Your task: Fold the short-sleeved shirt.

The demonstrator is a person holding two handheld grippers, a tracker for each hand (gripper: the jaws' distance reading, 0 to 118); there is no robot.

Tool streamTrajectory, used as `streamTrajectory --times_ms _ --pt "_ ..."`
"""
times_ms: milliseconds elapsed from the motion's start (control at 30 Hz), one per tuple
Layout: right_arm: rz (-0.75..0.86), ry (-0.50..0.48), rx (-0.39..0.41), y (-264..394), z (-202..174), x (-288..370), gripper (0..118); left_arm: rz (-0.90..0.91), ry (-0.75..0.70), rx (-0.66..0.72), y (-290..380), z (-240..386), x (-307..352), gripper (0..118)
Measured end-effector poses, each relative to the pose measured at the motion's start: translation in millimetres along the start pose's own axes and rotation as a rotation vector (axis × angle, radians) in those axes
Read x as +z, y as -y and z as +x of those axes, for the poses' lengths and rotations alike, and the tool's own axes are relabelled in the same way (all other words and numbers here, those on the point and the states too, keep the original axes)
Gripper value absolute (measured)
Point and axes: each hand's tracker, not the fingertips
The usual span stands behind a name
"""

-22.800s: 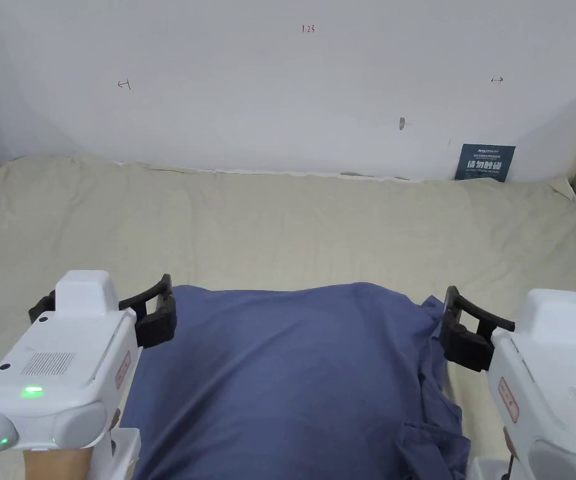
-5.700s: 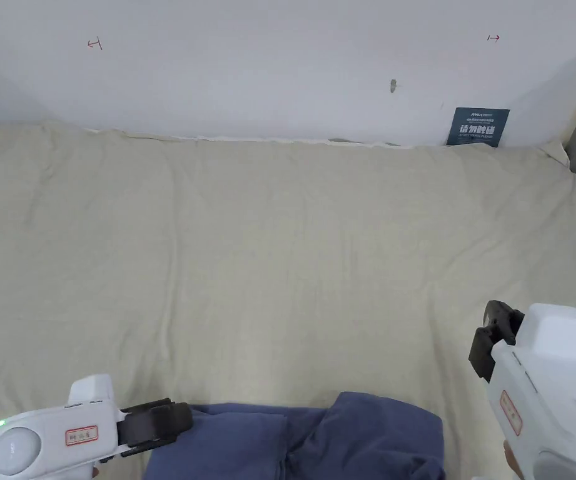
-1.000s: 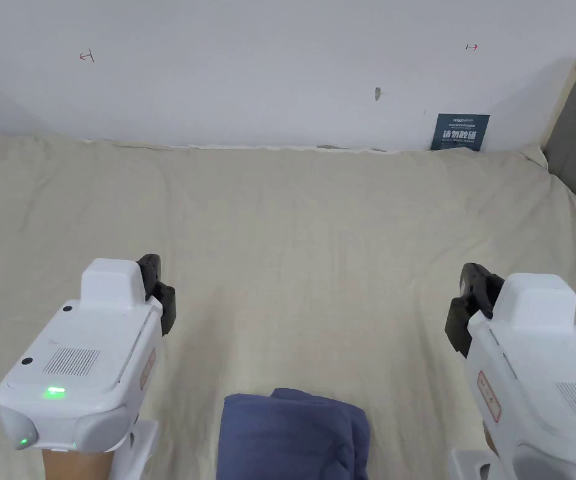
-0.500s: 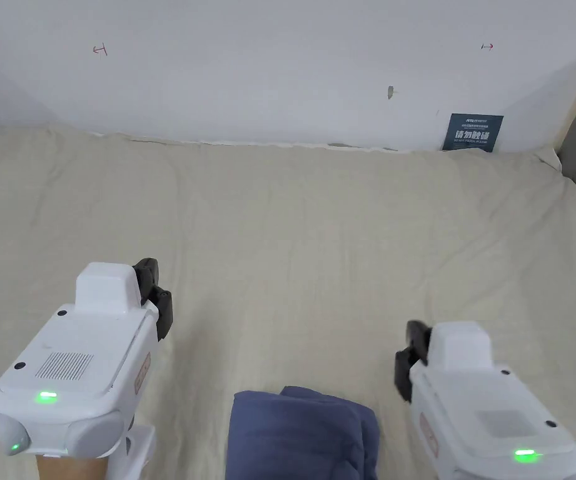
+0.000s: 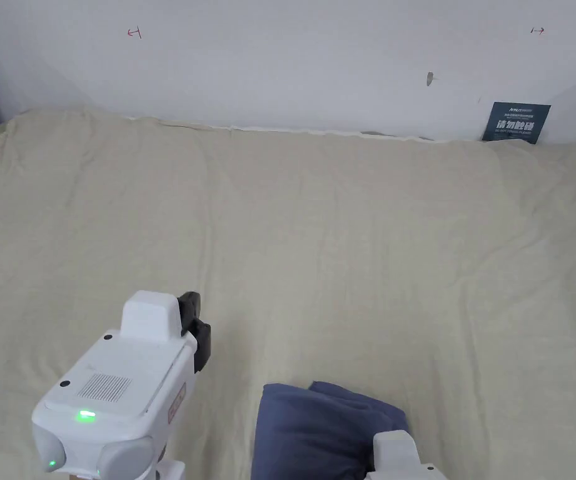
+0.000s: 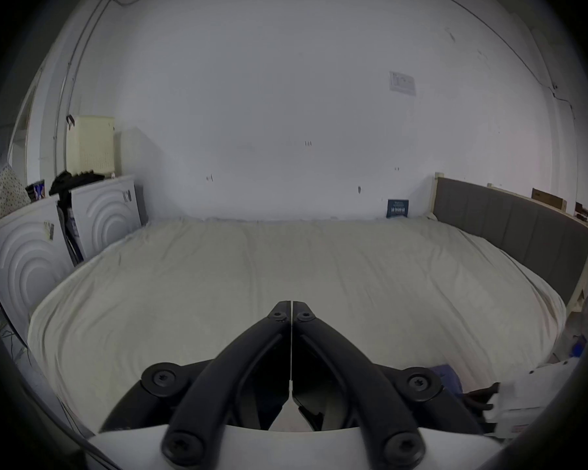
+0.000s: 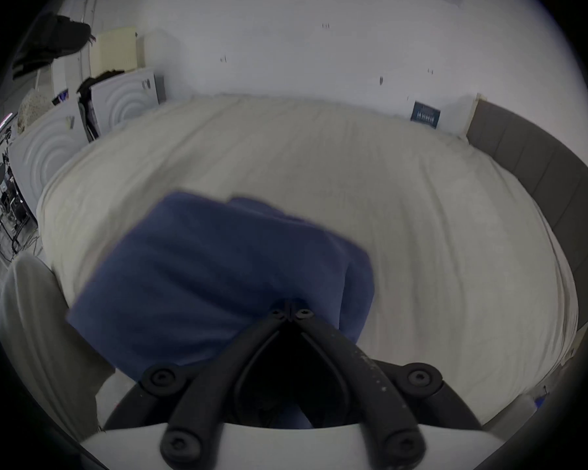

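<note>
The blue shirt (image 5: 318, 431) lies as a compact folded bundle at about 6 o'clock on the bed (image 5: 343, 250), so the folding looks essentially done. The left claw (image 6: 291, 311) hovers at 7 o'clock over the sheet, jaws pressed together and empty. The right claw (image 7: 290, 312) is also closed over the bundle's near edge; whether it pinches cloth I cannot tell, and the next move is probably just a tidy or release.

A wide bed covered in a wrinkled cream sheet (image 5: 343, 237) meets a plain white wall (image 5: 293, 56). A small dark blue sign (image 5: 516, 122) leans there, near a grey padded headboard (image 6: 510, 236). White appliances with ringed fronts (image 6: 24, 260) stand beside the bed.
</note>
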Motion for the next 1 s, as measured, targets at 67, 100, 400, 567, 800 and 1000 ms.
streamTrajectory --times_ms 67,100,400,567,800,1000 --pt "0.035 0.001 -0.018 10 2 -3 1 -0.088 0.028 0.042 9 0 -7 1" --pt "0.062 0.006 -0.013 9 1 -2 1 -0.137 0.050 0.073 15 -1 -11 1" --pt "0.045 0.033 -0.034 10 -3 -1 1 -0.623 0.213 0.313 90 12 -59 118" --pt "0.042 0.014 -0.047 9 1 0 1 -0.749 0.270 0.372 115 20 -85 115" --pt "0.044 -0.025 -0.083 10 10 -1 1 -0.778 0.404 0.452 123 33 -89 55" --pt "0.018 -0.084 -0.116 0 21 4 2 -0.784 0.399 0.424 114 36 -88 21"
